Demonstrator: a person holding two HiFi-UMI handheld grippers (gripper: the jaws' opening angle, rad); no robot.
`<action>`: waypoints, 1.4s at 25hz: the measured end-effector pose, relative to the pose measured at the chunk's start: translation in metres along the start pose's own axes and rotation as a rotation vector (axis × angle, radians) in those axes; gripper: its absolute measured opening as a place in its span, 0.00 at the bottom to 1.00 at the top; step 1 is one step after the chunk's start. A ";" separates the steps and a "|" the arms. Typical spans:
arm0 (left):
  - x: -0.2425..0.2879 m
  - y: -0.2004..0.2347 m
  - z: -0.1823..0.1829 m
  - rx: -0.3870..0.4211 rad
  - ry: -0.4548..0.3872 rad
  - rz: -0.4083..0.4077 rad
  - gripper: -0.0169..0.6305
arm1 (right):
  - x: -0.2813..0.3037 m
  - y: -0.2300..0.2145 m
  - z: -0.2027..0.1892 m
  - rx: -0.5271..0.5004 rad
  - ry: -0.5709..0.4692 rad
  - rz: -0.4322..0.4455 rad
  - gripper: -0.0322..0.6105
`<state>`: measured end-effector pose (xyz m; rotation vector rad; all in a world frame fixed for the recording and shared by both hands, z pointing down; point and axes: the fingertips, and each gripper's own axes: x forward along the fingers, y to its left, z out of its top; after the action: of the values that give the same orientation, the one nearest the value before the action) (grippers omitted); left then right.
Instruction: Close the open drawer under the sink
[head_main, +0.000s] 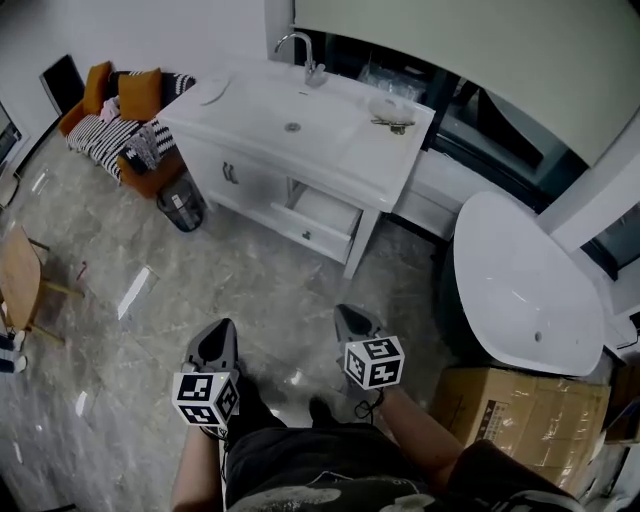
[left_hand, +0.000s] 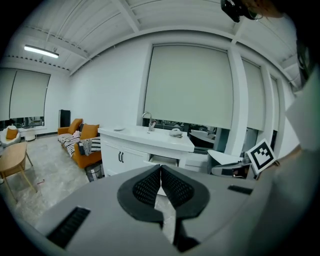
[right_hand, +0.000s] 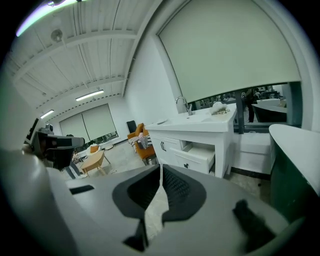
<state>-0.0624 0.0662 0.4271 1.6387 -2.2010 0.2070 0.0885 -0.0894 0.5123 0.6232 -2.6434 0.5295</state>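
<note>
No lettering seems legible anywhere in view.

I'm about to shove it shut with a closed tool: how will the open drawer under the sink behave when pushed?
The drawer looks like a stiff white box with a flat front, so it probably won't flex. It sticks straight out of the cabinet, so it likely slides in easily. Nothing shows inside it, so it's probably light.
</note>
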 end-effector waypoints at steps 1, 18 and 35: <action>0.007 0.004 0.001 0.000 0.001 -0.012 0.05 | 0.004 -0.002 0.001 0.004 0.000 -0.014 0.10; 0.155 0.135 0.058 0.093 0.094 -0.386 0.05 | 0.134 0.030 0.057 0.124 -0.028 -0.357 0.10; 0.232 0.179 0.020 0.153 0.250 -0.639 0.05 | 0.170 0.046 0.029 0.268 -0.051 -0.690 0.10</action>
<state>-0.2920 -0.0925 0.5187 2.1686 -1.4229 0.3780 -0.0834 -0.1222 0.5483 1.5553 -2.1989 0.6473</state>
